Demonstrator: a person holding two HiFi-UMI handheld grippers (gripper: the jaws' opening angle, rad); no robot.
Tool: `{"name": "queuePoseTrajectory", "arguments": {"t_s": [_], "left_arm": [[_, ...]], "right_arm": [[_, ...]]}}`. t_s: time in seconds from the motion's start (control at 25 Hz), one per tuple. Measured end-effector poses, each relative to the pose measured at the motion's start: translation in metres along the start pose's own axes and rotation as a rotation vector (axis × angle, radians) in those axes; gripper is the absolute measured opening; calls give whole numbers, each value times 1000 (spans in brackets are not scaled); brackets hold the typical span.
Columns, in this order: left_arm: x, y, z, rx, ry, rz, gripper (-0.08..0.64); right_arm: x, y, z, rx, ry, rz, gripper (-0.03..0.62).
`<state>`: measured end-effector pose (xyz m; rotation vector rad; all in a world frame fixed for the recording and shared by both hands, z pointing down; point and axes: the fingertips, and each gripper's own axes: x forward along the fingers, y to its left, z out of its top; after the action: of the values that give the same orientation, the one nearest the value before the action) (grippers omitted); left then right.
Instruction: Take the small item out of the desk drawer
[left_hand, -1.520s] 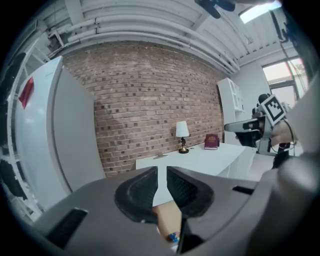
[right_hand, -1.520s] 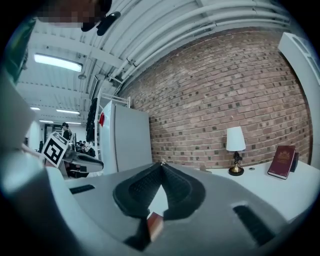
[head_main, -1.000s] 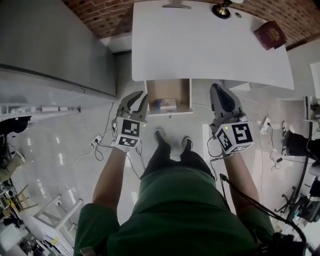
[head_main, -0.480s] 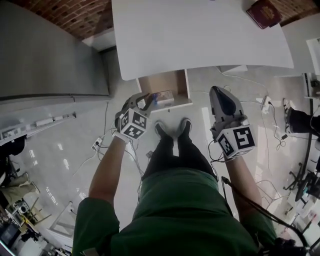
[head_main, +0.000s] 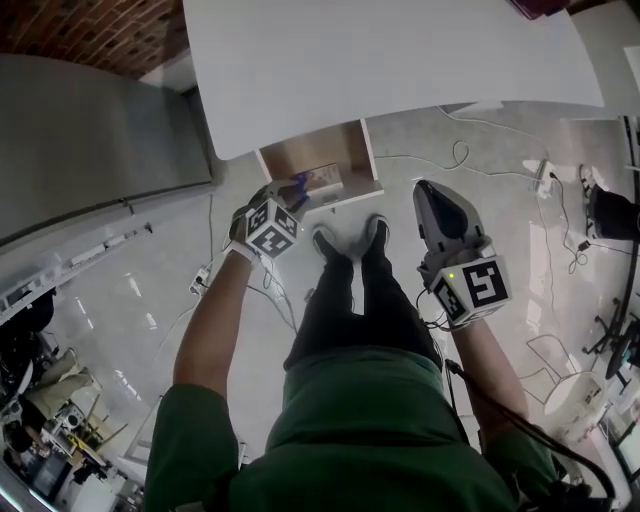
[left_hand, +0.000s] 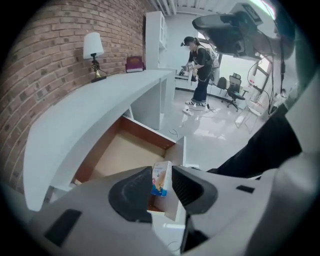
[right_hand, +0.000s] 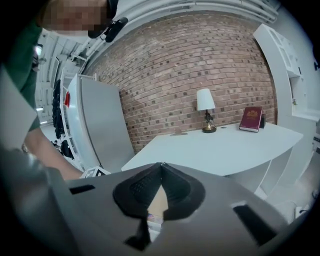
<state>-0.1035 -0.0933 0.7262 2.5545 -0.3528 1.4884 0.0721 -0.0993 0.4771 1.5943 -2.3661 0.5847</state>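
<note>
A small white and blue carton lies at the front right of the open wooden drawer under the white desk. My left gripper reaches over the drawer's front edge. Its jaws are opening. In the left gripper view the carton shows in the gap of that gripper, and I cannot see the pads pressing on it. My right gripper hangs to the right of the drawer over the floor, shut and empty, its tips meeting in the right gripper view.
A dark red book and a small lamp stand at the far end of the desk by the brick wall. A grey cabinet is on the left. Cables trail on the floor. A person stands far off.
My left gripper has moved forward from in front of the drawer to over its front edge, right at the carton. The right gripper has stayed about where it was.
</note>
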Motion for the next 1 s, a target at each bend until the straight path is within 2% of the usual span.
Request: {"name": "queuePoseTrajectory", "arguments": {"t_s": [0.12, 0.24, 0.44, 0.68, 1.0], "left_arm": [[30, -10, -11, 49, 59, -52, 117], [55, -17, -22, 97, 116, -88, 120], [85, -18, -43, 130, 186, -124, 126], [114, -18, -65, 161, 230, -146, 127], [145, -20, -70, 181, 240, -153, 127]], "right_arm": [[-3, -9, -21, 37, 45, -18, 3], [-7, -19, -36, 32, 60, -30, 3], [-6, -24, -56, 50, 101, -27, 3], [6, -25, -74, 55, 125, -2, 3], [12, -27, -97, 72, 156, 16, 3]]}}
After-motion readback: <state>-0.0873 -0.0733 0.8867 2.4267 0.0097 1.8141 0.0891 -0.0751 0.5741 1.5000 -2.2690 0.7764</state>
